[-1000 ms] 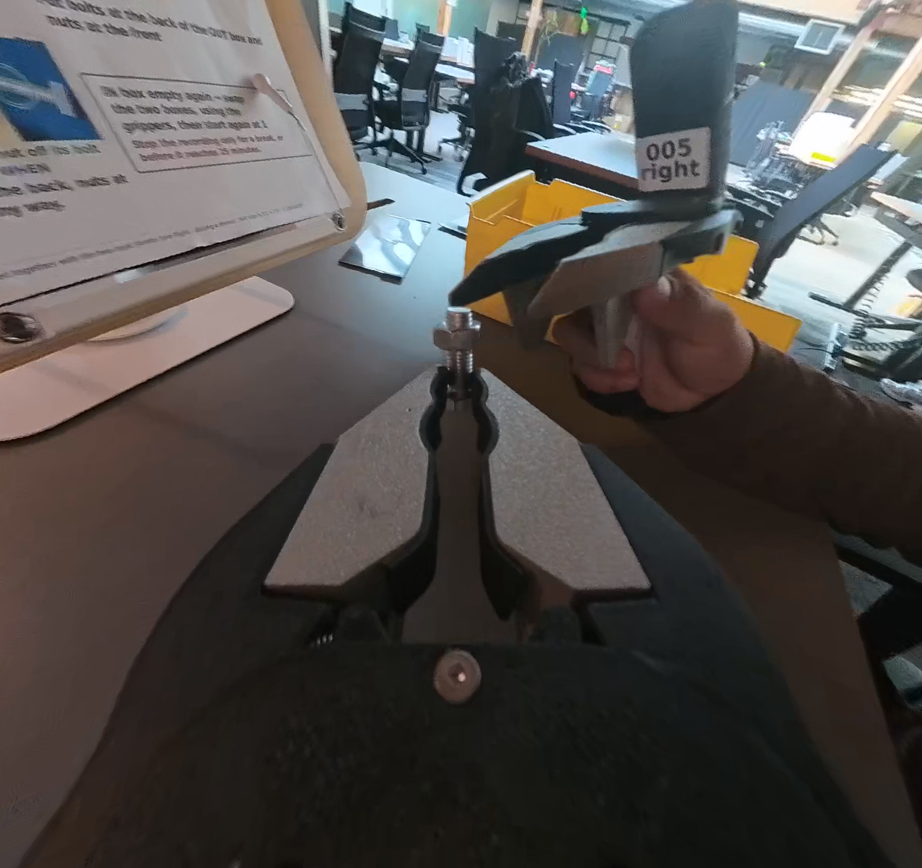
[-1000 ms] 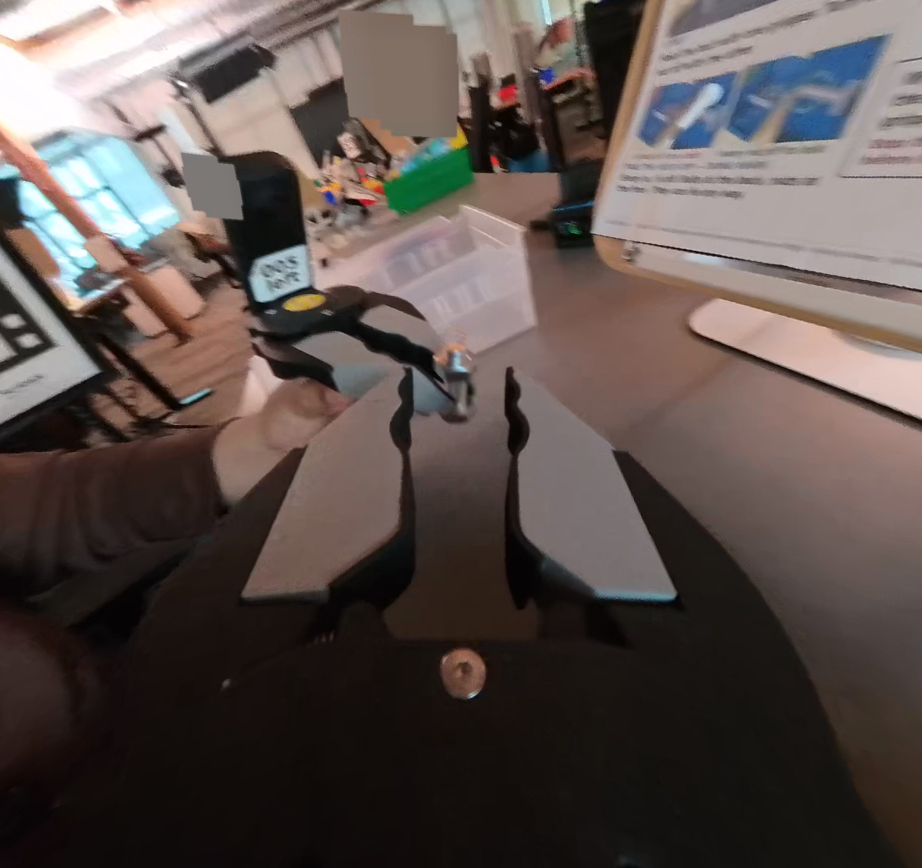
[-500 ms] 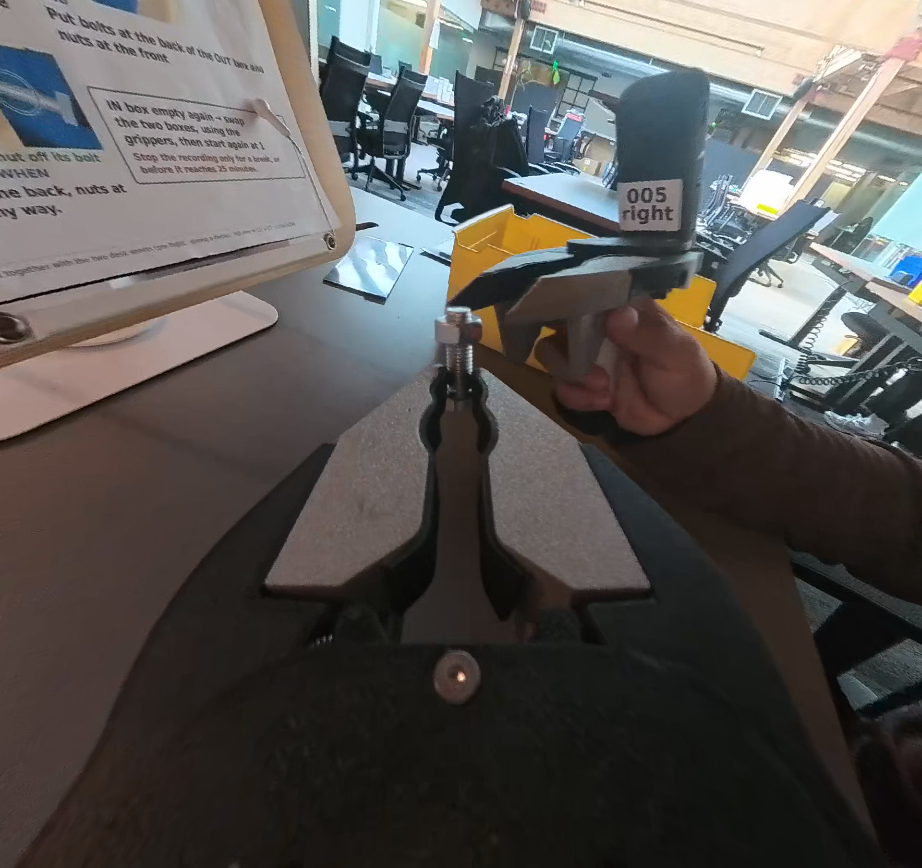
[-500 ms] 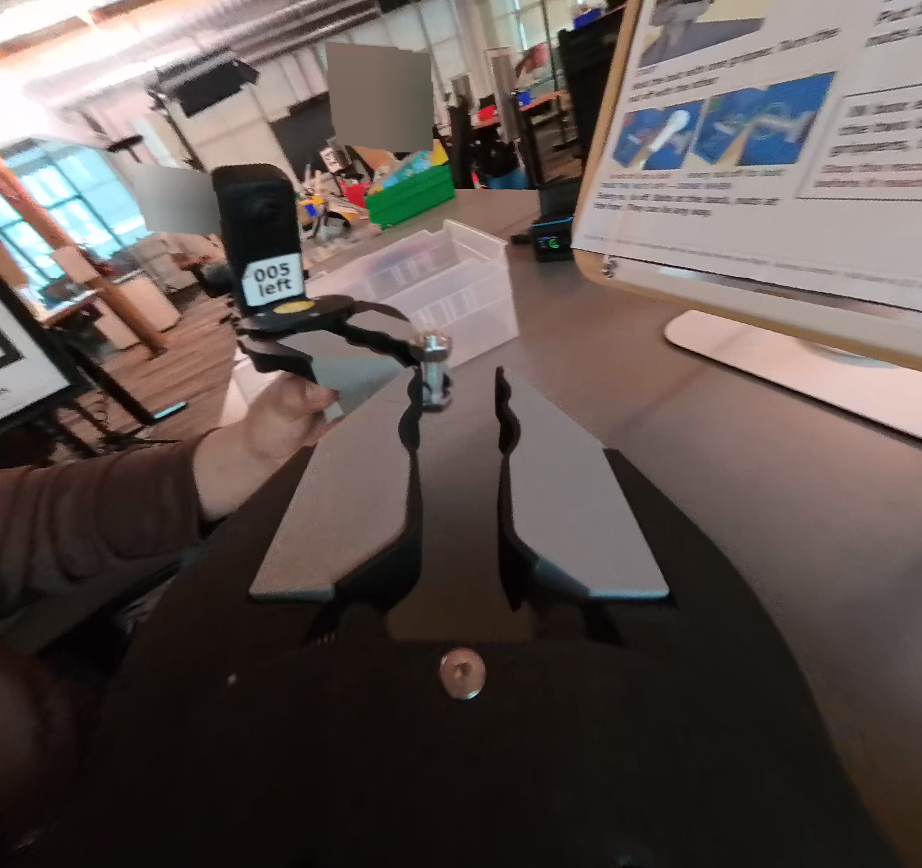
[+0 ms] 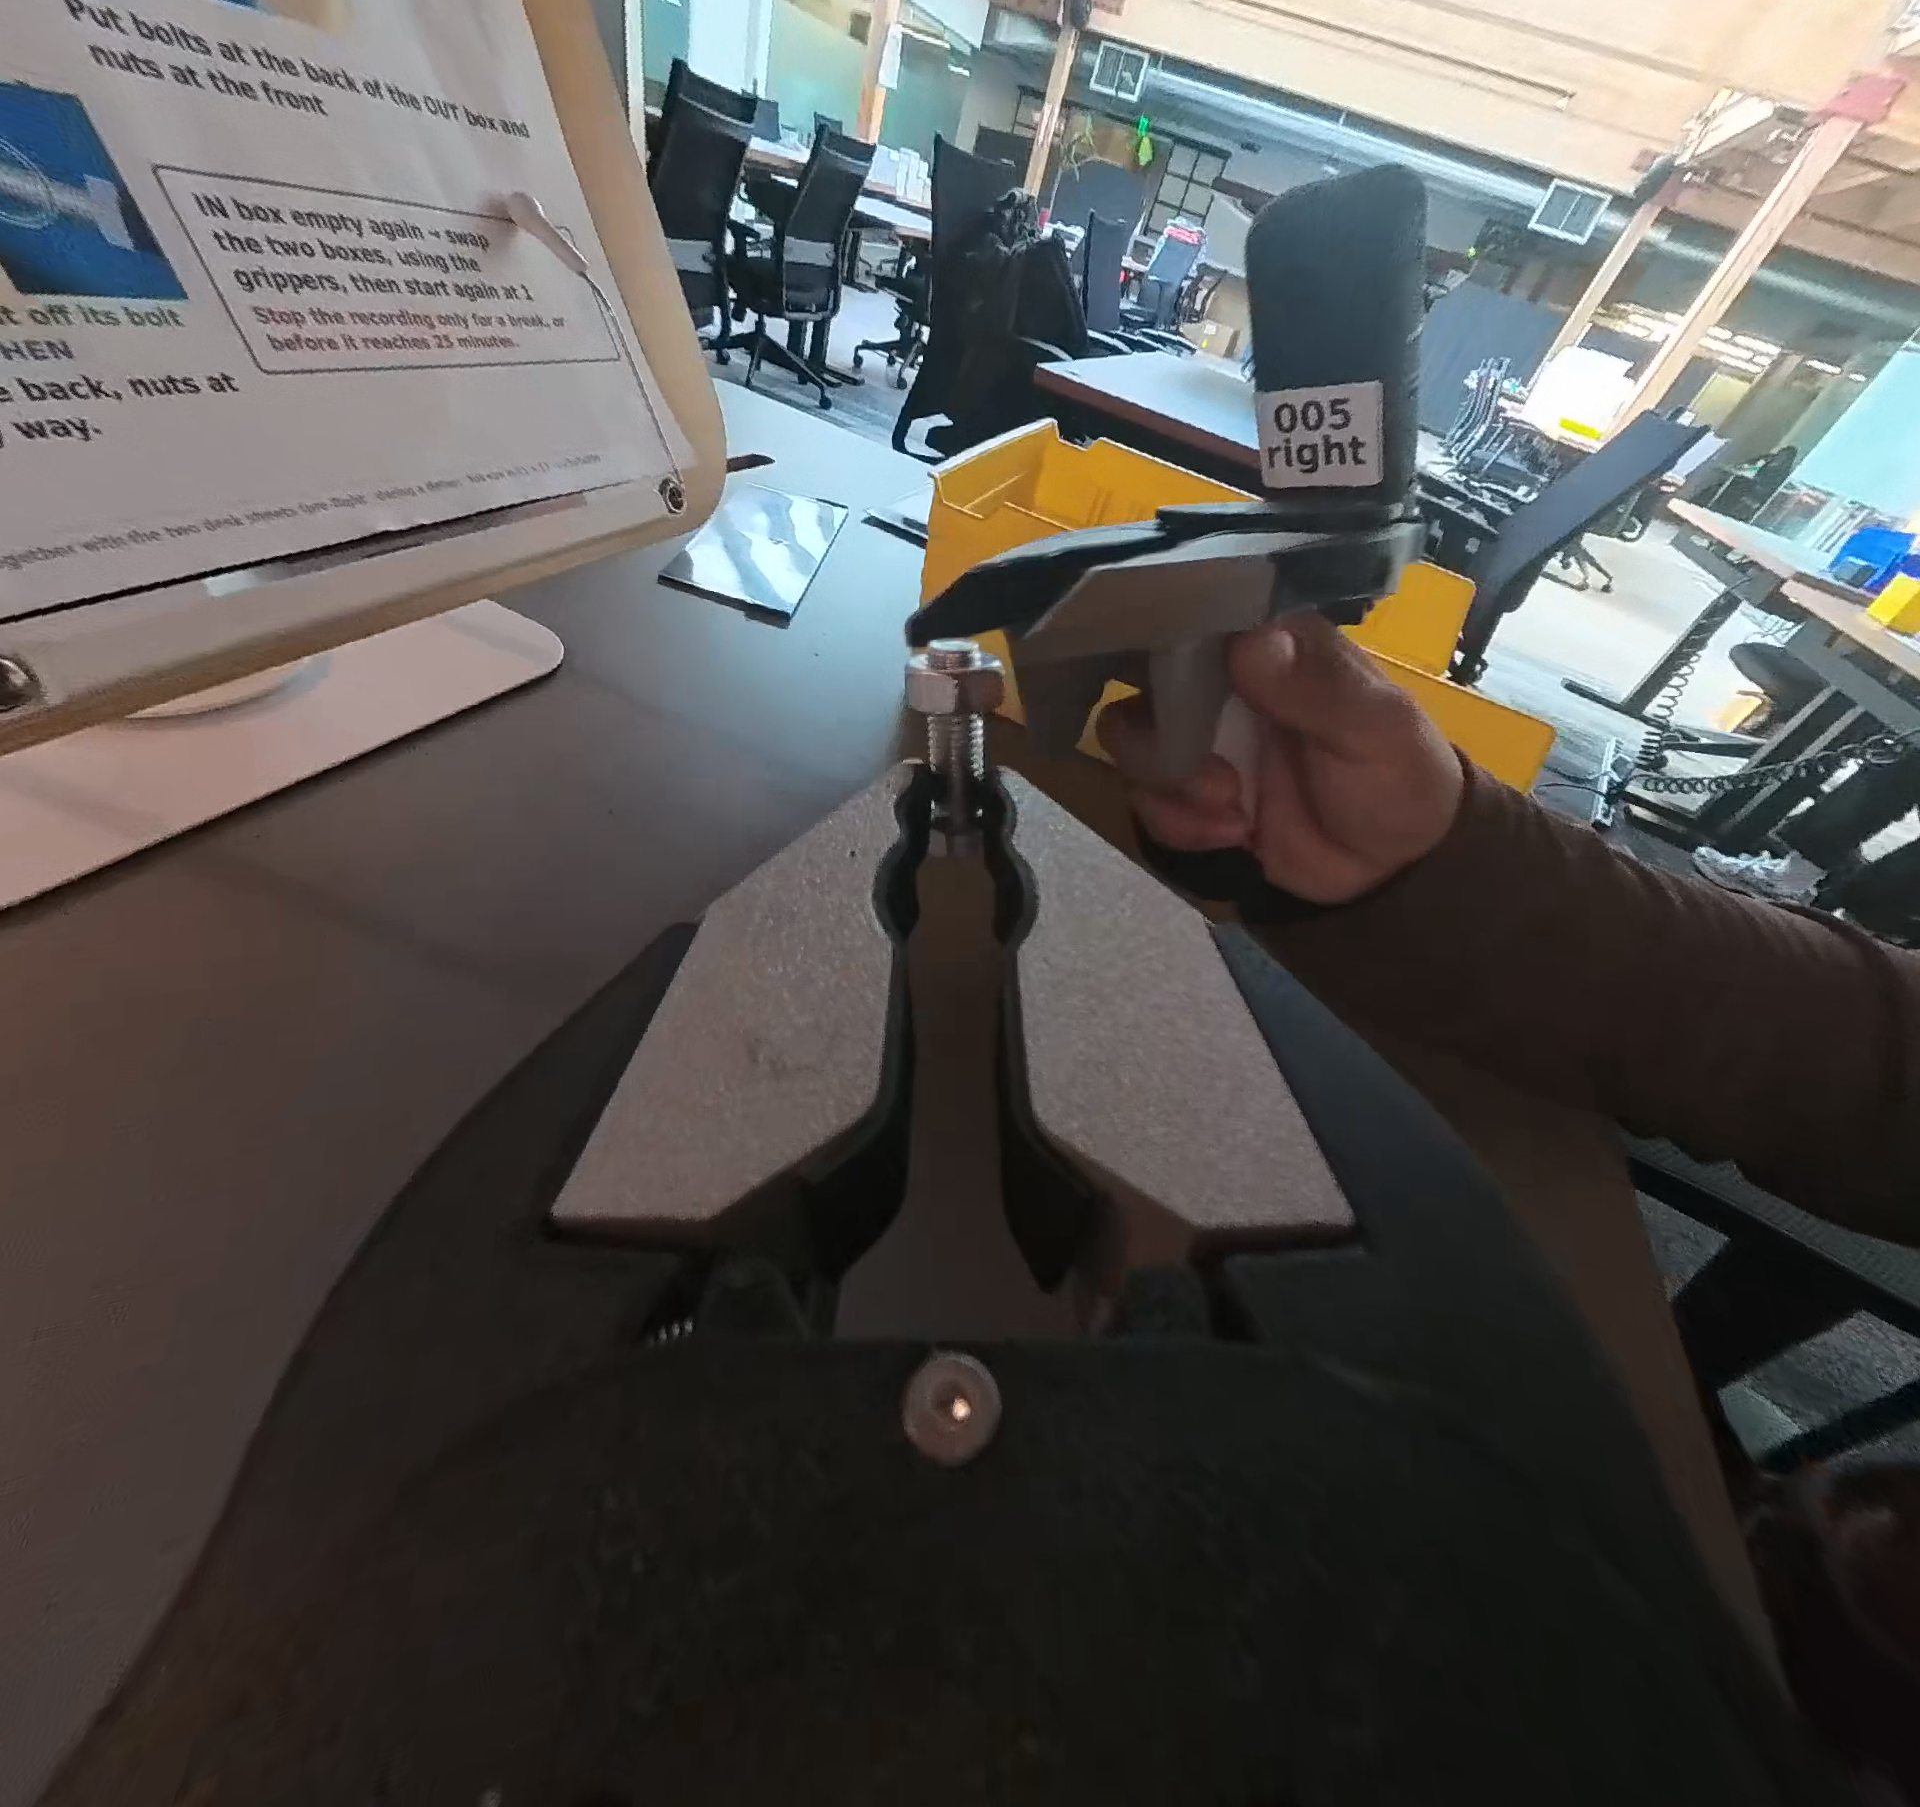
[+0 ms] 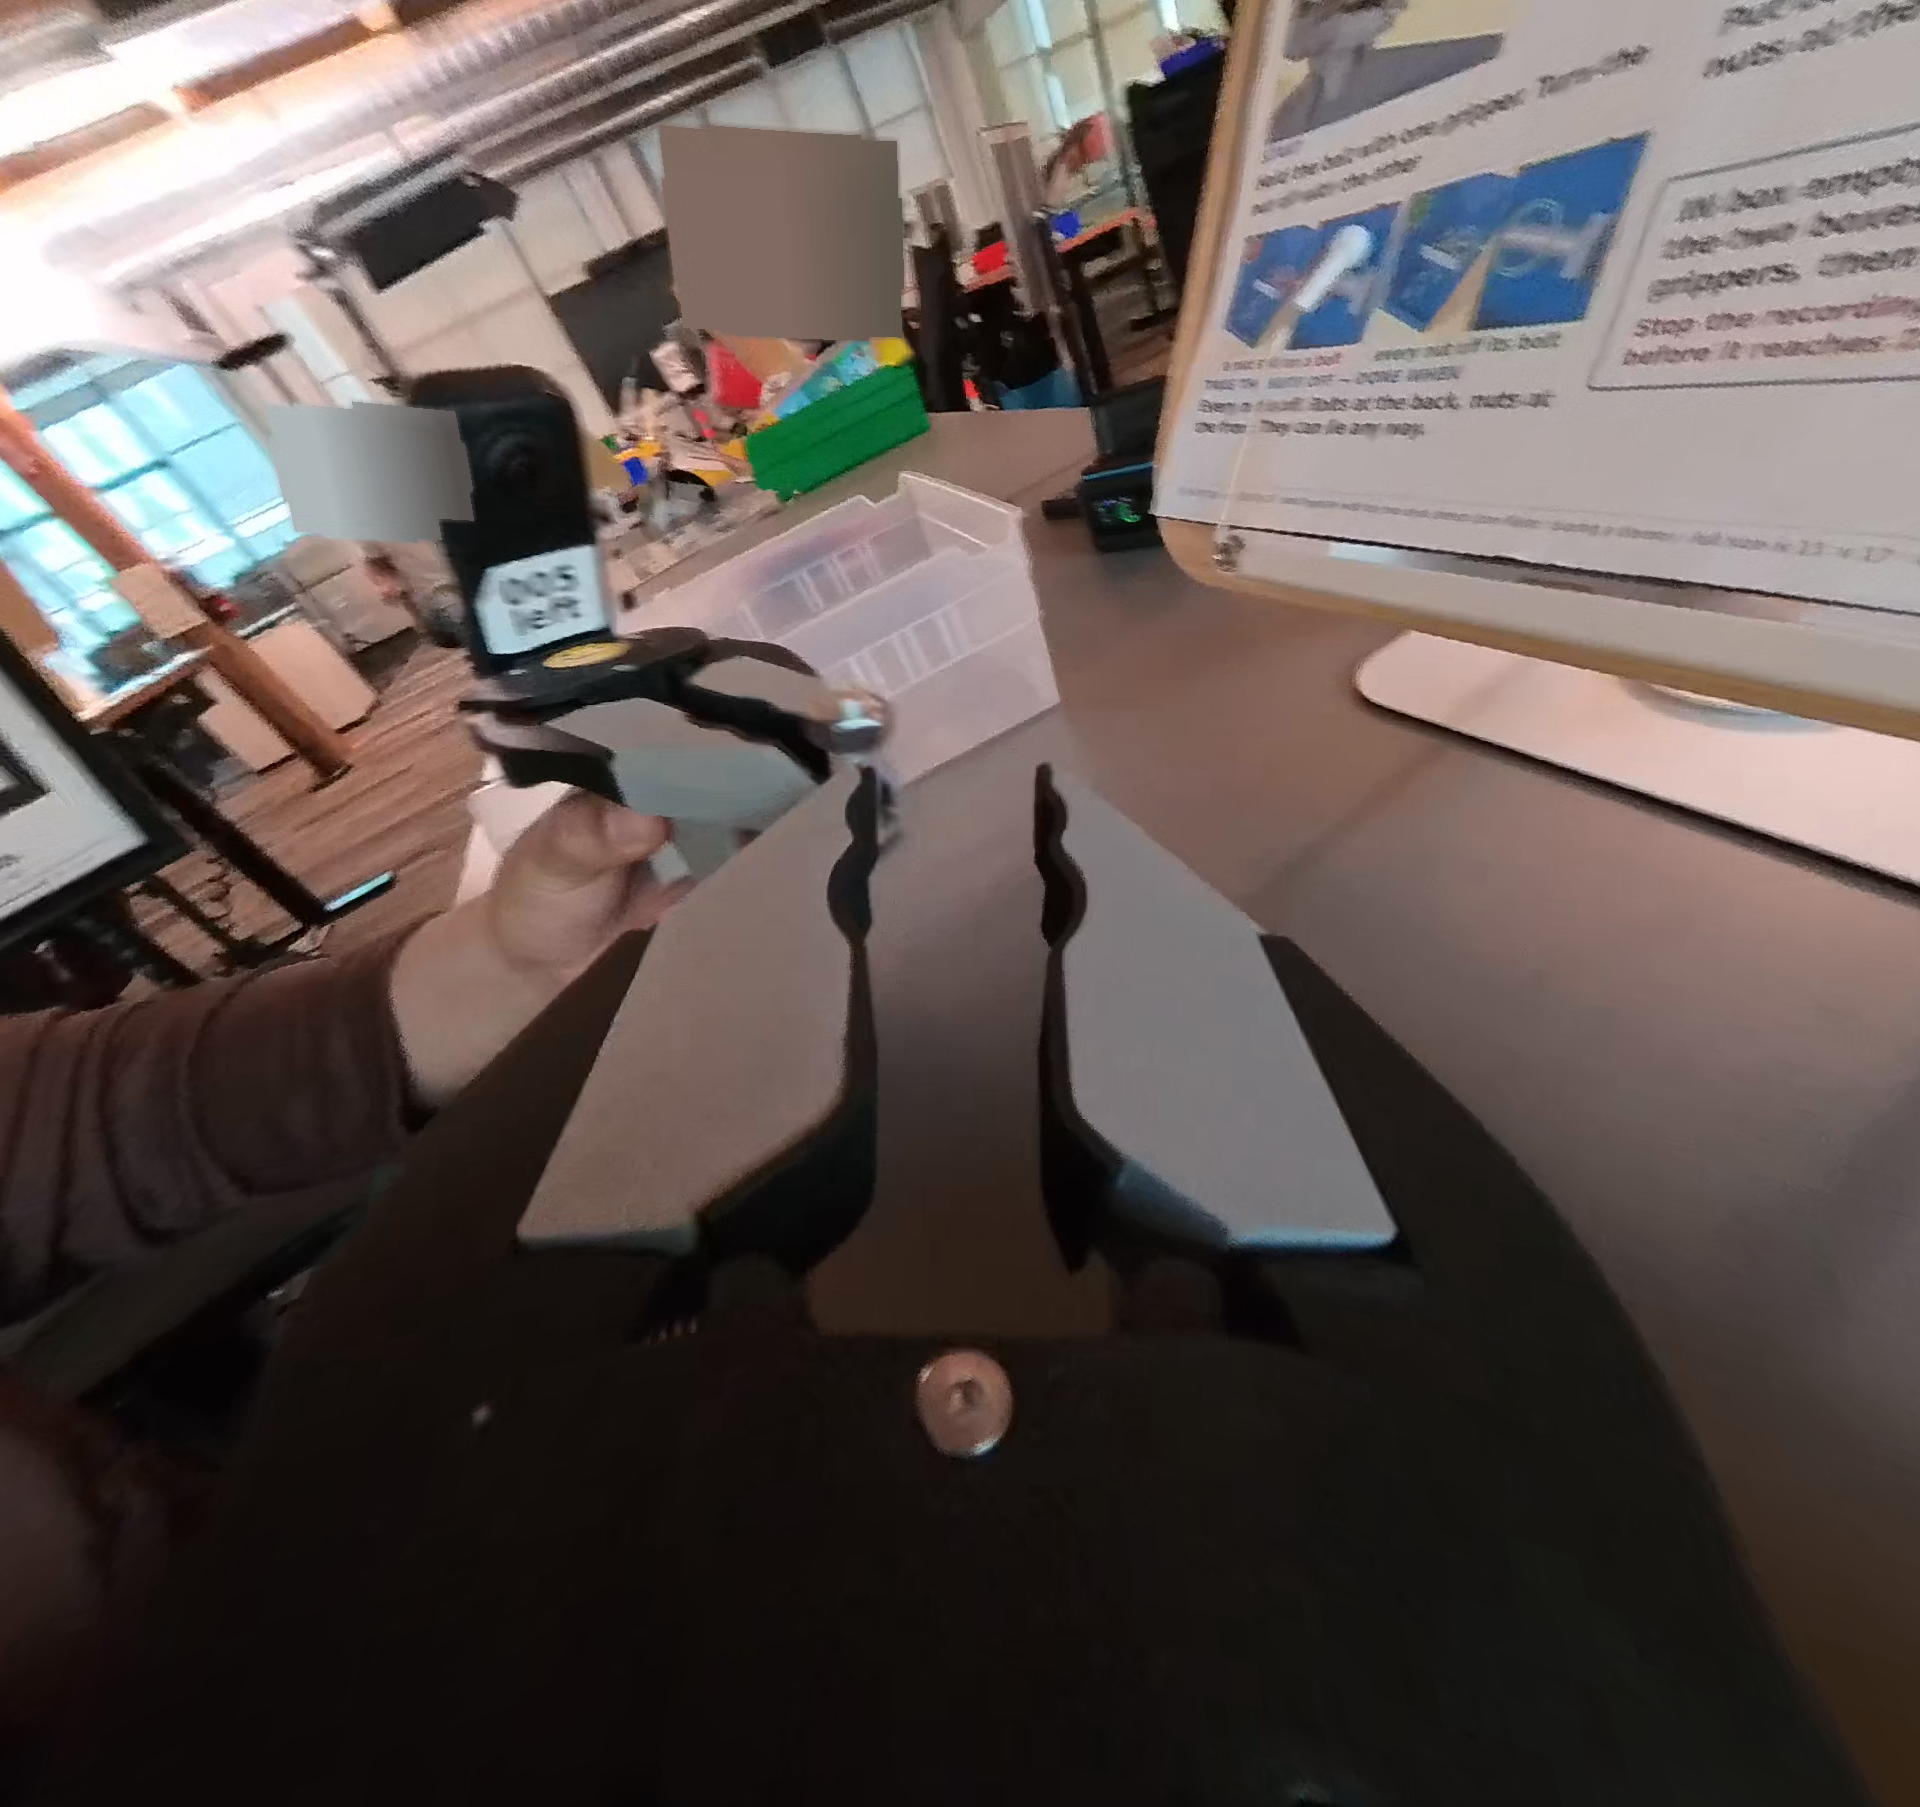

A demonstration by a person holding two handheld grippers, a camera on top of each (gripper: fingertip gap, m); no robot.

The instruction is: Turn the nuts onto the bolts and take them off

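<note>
My left gripper (image 5: 956, 817) is shut on a silver bolt (image 5: 956, 755) and holds it upright above the dark table. A silver hex nut (image 5: 954, 692) sits on the thread near the bolt's upper end. My right gripper (image 6: 951, 796) is open and empty, its jaws well apart. In the left wrist view the right gripper (image 5: 940, 619) hovers level, with its tips just above and right of the nut. In the right wrist view the nut and bolt (image 6: 860, 718) lie beside my left fingertip (image 6: 862, 801), outside the gap, held by the left gripper (image 6: 821, 718).
An instruction board on a white stand (image 5: 312, 199) rises at the left, and shows on the right in the right wrist view (image 6: 1558, 219). A yellow bin (image 5: 1039, 510) stands behind the right gripper. A clear plastic bin (image 6: 935, 614) and a small black device (image 6: 1117, 510) are on the table. The grippers are tip to tip, or close to it.
The right gripper has levelled out and stayed open by the nut. In its own view the bolt has slid from between the jaws to the left fingertip. The left gripper keeps its hold.
</note>
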